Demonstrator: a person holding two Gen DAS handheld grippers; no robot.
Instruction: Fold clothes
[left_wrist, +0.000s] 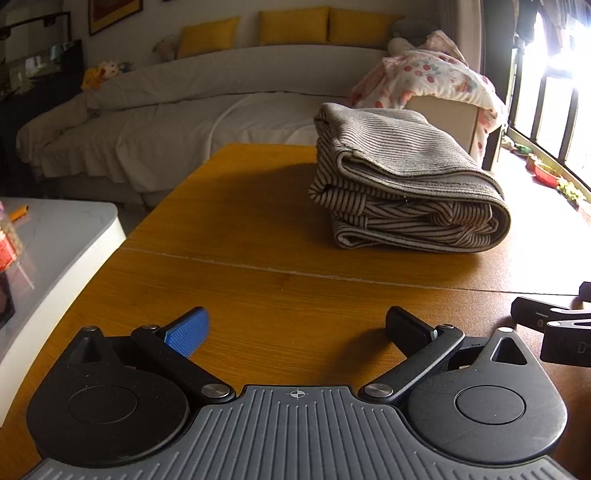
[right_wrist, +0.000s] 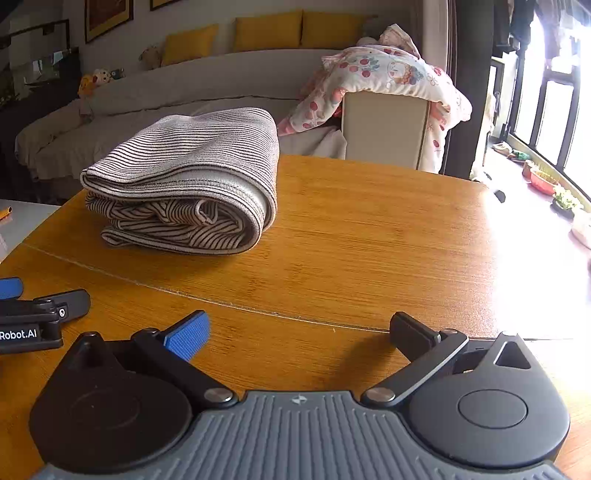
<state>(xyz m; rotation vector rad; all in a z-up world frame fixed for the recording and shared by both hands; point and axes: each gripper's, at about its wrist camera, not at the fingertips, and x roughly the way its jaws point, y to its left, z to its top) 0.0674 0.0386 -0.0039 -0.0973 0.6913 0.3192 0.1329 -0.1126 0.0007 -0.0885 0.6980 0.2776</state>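
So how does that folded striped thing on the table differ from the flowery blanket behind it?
The striped garment is folded into a neat stack; the flowery blanket is draped loosely in a heap. The striped garment lies on the wooden table; the flowery blanket hangs over a pale box-like piece of furniture beyond it. One has thin dark stripes, the other red and pink prints on white. Both are soft cloth, and neither claw touches them.

A grey-and-cream striped knit garment (right_wrist: 184, 177) lies folded in a thick bundle on the far tabletop.
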